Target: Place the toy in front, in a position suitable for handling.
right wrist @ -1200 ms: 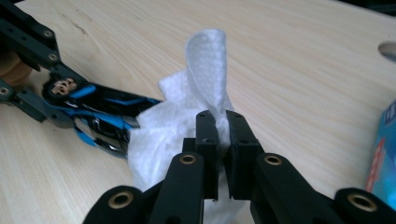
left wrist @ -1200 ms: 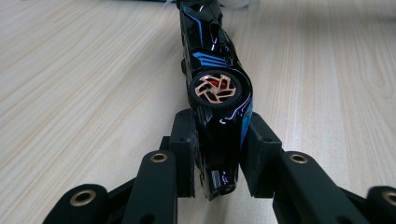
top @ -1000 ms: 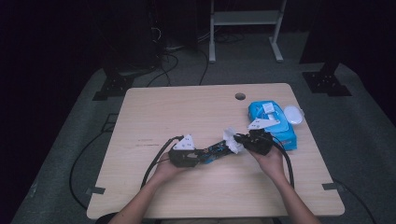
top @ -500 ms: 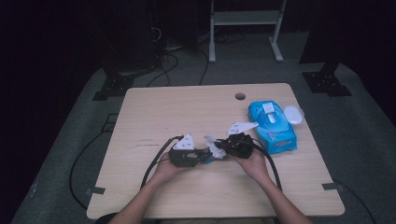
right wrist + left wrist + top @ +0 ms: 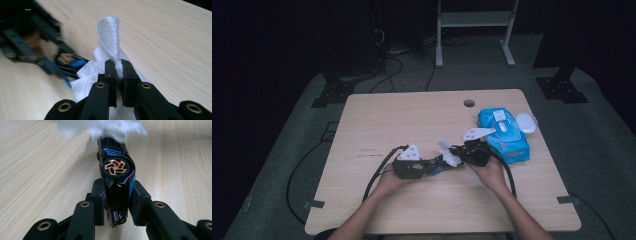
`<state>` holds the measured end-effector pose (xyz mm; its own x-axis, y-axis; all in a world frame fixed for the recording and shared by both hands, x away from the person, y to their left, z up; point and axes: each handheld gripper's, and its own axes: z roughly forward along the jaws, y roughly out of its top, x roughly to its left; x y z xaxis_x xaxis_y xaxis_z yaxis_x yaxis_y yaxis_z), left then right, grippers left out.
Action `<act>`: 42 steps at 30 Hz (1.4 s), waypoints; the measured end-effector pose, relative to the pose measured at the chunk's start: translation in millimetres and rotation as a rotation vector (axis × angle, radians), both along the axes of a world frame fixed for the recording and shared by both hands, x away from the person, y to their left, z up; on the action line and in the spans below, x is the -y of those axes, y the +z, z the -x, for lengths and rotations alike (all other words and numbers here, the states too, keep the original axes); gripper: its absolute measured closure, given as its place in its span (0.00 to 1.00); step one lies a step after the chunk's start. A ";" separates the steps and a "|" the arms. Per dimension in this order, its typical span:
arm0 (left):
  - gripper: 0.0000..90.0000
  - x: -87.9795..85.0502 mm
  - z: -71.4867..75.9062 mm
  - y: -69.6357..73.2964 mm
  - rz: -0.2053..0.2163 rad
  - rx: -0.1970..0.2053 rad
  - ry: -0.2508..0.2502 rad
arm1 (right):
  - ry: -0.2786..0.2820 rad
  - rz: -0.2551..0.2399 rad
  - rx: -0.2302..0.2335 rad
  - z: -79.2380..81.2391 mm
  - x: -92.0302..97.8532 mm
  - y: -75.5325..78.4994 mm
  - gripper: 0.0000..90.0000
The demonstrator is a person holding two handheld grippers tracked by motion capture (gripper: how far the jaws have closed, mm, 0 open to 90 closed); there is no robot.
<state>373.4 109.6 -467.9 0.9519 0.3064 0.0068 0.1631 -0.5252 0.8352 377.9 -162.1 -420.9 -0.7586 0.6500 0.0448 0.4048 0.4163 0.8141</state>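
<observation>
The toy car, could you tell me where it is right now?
In the high view the toy car sits at the table's near-centre, clamped in the left gripper, beside the white wipe.

text: none legible | blue wipes pack [image 5: 504, 137], near the tabletop's [image 5: 387, 120] far right corner: printing too small and blurred to read | toy car [image 5: 117, 173]: blue stripe graphics and a copper wheel, no lettering made out | grey plates on each hand-held gripper: small dark marks, unreadable
</observation>
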 end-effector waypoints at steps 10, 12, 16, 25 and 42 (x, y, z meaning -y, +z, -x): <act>0.76 0.2 0.4 0.4 -0.005 0.005 -0.002 | -0.080 -0.054 -0.035 -3.3 36.9 -7.4 0.94; 0.76 0.0 0.4 0.5 -0.006 0.005 -0.003 | -0.079 -0.050 -0.028 -3.0 36.6 -6.9 0.94; 0.76 -0.6 0.5 0.8 -0.010 0.007 -0.005 | -0.085 -0.049 -0.025 -2.2 38.4 -5.4 0.94; 0.76 -0.8 0.2 0.9 -0.011 0.005 -0.005 | -0.074 -0.052 -0.042 -0.7 39.7 -6.5 0.94; 0.76 0.1 -1.7 0.7 -0.004 -0.001 -0.005 | 0.103 -0.030 -0.029 7.6 -32.1 1.3 0.94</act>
<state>375.1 109.5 -467.2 0.9534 0.3017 0.0075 0.1609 -0.5291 0.8332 370.3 -130.0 -419.6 -0.8196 0.5664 0.0860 0.3849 0.4331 0.8150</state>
